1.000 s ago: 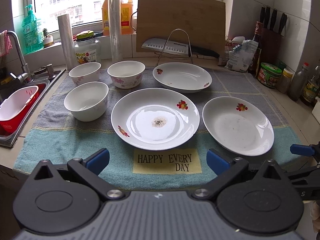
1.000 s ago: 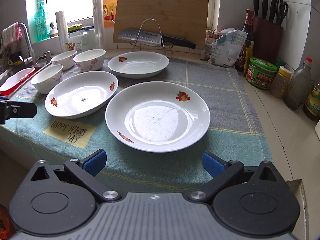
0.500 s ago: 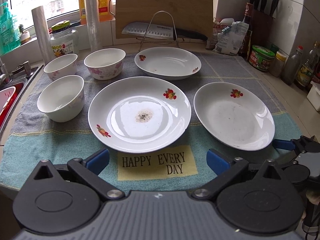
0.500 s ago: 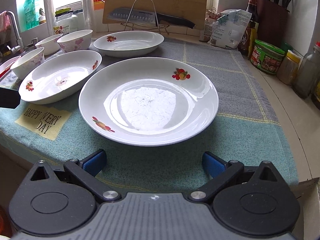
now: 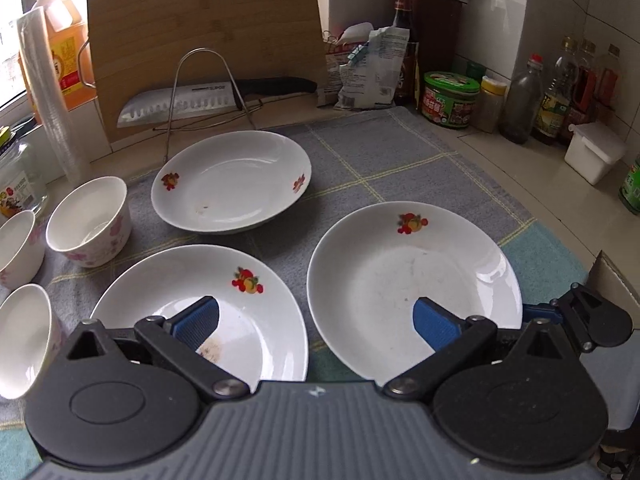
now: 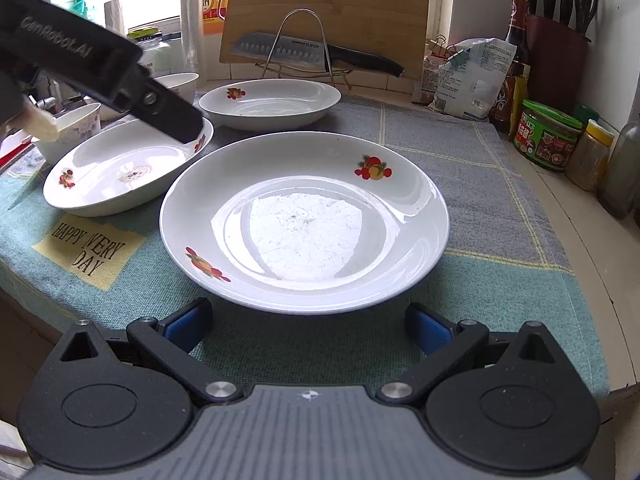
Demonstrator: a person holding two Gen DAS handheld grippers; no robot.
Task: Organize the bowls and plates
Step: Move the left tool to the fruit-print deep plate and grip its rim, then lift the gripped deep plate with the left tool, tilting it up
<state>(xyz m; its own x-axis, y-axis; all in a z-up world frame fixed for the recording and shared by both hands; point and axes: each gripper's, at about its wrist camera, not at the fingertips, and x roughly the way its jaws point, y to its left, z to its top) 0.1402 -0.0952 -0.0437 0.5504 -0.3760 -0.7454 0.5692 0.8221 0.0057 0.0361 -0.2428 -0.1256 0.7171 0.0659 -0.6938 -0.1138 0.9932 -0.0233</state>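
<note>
left gripper (image 5: 316,320) fingers wide | right gripper (image 6: 308,326) fingers wide | bowls (image 5: 90,222) clear only in left view

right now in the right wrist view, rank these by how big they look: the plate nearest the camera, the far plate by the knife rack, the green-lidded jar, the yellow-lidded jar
1. Nearest plate, largest, though its nearness inflates it.
2. Far plate; it may match the first in true size.
3. Green-lidded jar.
4. Yellow-lidded jar, only slightly smaller-looking than the green one.
</note>
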